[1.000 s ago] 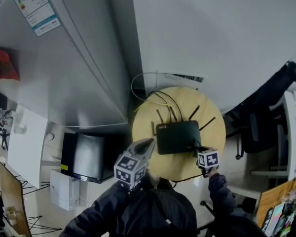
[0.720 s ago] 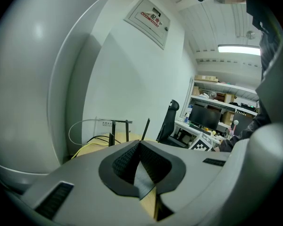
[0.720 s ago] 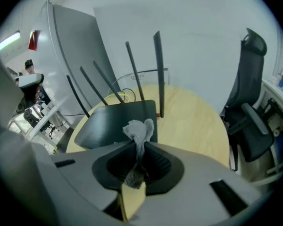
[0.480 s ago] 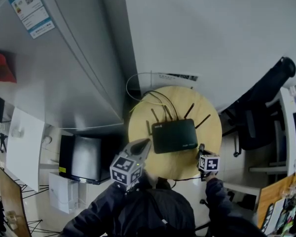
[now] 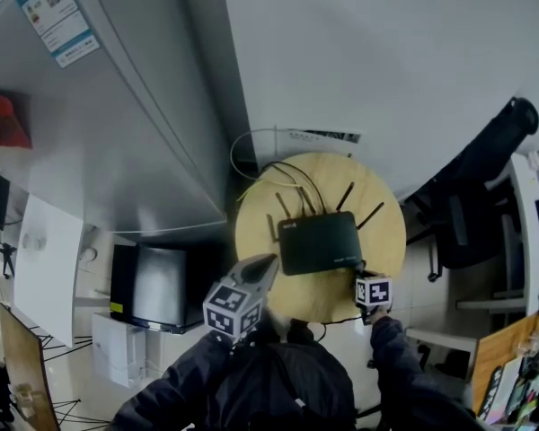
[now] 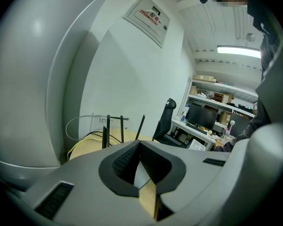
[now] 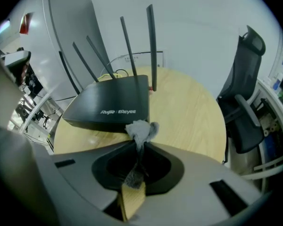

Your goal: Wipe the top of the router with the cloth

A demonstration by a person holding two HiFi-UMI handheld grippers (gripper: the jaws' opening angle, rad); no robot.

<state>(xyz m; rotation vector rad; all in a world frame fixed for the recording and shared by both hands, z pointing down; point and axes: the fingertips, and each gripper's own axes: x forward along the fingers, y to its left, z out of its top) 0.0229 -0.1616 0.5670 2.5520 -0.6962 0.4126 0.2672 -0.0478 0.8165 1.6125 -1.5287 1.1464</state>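
Note:
A black router (image 5: 319, 241) with several upright antennas lies on a round wooden table (image 5: 386, 232). In the right gripper view the router (image 7: 114, 102) fills the middle, its front edge just beyond the jaws. My right gripper (image 5: 363, 270) sits at the router's near right corner, shut on a small grey cloth (image 7: 141, 131) that bunches out past the jaw tips. My left gripper (image 5: 260, 266) hovers at the table's near left edge, shut with nothing in it; only the antennas (image 6: 107, 131) show beyond it.
A grey cabinet or fridge (image 5: 117, 106) stands left of the table, with a dark box (image 5: 157, 285) below it. A black office chair (image 5: 485, 187) is at the right. Yellow and white cables (image 5: 269, 169) trail behind the router by the wall.
My right gripper with the cloth drew back from the router's corner, then moved in to it again. The left gripper has barely shifted.

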